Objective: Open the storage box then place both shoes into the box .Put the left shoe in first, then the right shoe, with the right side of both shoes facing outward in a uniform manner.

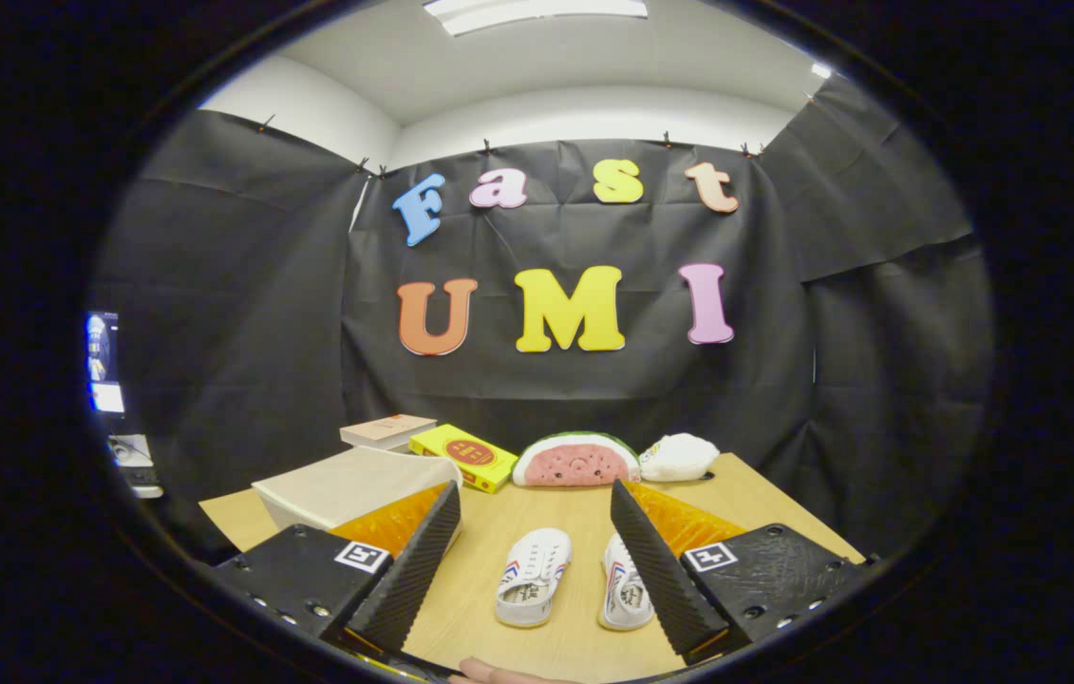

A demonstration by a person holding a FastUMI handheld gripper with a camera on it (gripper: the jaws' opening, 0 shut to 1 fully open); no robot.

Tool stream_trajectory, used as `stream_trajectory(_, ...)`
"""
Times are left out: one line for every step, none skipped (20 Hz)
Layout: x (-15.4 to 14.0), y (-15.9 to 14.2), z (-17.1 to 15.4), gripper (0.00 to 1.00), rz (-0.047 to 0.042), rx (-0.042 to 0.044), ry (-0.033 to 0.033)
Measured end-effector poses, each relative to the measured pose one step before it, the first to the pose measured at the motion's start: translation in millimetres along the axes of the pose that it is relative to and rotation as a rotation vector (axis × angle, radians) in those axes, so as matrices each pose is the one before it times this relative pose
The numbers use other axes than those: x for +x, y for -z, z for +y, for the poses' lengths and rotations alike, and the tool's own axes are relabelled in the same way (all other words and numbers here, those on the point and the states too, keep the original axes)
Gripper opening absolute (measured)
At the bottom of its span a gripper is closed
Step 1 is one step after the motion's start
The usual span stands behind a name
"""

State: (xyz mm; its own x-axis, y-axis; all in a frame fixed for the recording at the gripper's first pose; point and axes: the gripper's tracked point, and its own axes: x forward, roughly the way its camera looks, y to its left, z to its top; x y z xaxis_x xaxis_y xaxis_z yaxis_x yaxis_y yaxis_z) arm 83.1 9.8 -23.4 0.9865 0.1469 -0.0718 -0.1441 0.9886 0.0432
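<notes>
Two white shoes (574,578) lie side by side on the wooden table (764,494), between the gripper's (537,494) spread, empty fingers. The storage box (347,484), lid shut, sits beside the left finger; a watermelon plush (575,461) lies beyond the shoes

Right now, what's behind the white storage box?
Behind the closed storage box lie a tan book and a yellow box. Its contents are hidden by the lid. The open gripper frames both shoes.
</notes>
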Motion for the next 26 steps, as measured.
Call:
stream_trajectory(13.37, 2.67, -0.27, 0.96, 0.02053, 0.01131, -0.01862)
stream_trajectory(14.00, 2.07, 2.98, 0.96, 0.02598, 0.01887, -0.03039)
stream_trajectory(15.78, 4.26, 4.03, 0.96, 0.03347, 0.02146, -0.03208)
stream_trajectory(12.97, 1.90, 2.41, 0.95, 0.03454, 0.01806, -0.03295)
stream_trajectory(15.42, 0.90, 3.70, 0.95, 0.03230, 0.01567, -0.03403)
stream_trajectory(14.33, 0.13, 1.79, 0.95, 0.02834, 0.01506, -0.02950)
stream_trajectory(14.99, 1.85, 0.82, 0.95, 0.03064, 0.01587, -0.02507)
stream_trajectory(15.22, 2.76, 1.04, 0.96, 0.03691, 0.01725, -0.03204)
stream_trajectory(16.28, 5.02, 0.74, 0.96, 0.04236, 0.02388, -0.02531)
stream_trajectory(14.78, 4.44, 1.48, 0.96, 0.04384, 0.02825, -0.03255)
stream_trajectory(15.16, 5.54, 3.63, 0.95, 0.05020, 0.02982, -0.04216)
stream_trajectory(12.70, 3.10, 1.23, 0.96, 0.04505, 0.03232, -0.04161)
stream_trajectory(10.86, 1.35, 1.72, 0.96, 0.03028, 0.03662, -0.03823)
stream_trajectory(12.21, -1.21, 1.93, 0.96, 0.02594, 0.03657, -0.03913)
stream_trajectory(10.03, 1.15, 3.62, 0.96, 0.03089, 0.03680, -0.03934)
stream_trajectory(9.98, 3.23, 3.13, 0.96, 0.03508, 0.03832, -0.04653)
stream_trajectory(9.81, 3.13, 3.00, 0.95, 0.04093, 0.03997, -0.04623)
stream_trajectory(8.43, 1.70, 1.63, 0.95, 0.03281, 0.04704, -0.04134)
stream_trajectory(7.62, 1.13, 0.09, 0.96, 0.03230, 0.04651, -0.03813)
stream_trajectory(3.87, 3.03, 1.87, 0.96, 0.03306, 0.04302, -0.04096)
stream_trajectory(0.37, 4.50, 2.94, 0.96, 0.03307, 0.04107, -0.04609)
stream_trajectory(3.40, 2.14, 3.42, 0.96, 0.03050, 0.03601, -0.04868)
stream_trajectory(0.31, 5.96, 4.48, 0.95, 0.02998, 0.03741, -0.05181)
stream_trajectory(9.08, -0.37, 3.25, 0.94, 0.03424, 0.03319, -0.04715)
stream_trajectory(4.70, 0.65, 2.39, 0.92, 0.01978, 0.02203, -0.02783)
stream_trajectory(3.70, 2.95, -0.46, 0.92, 0.01801, 0.00673, -0.01034)
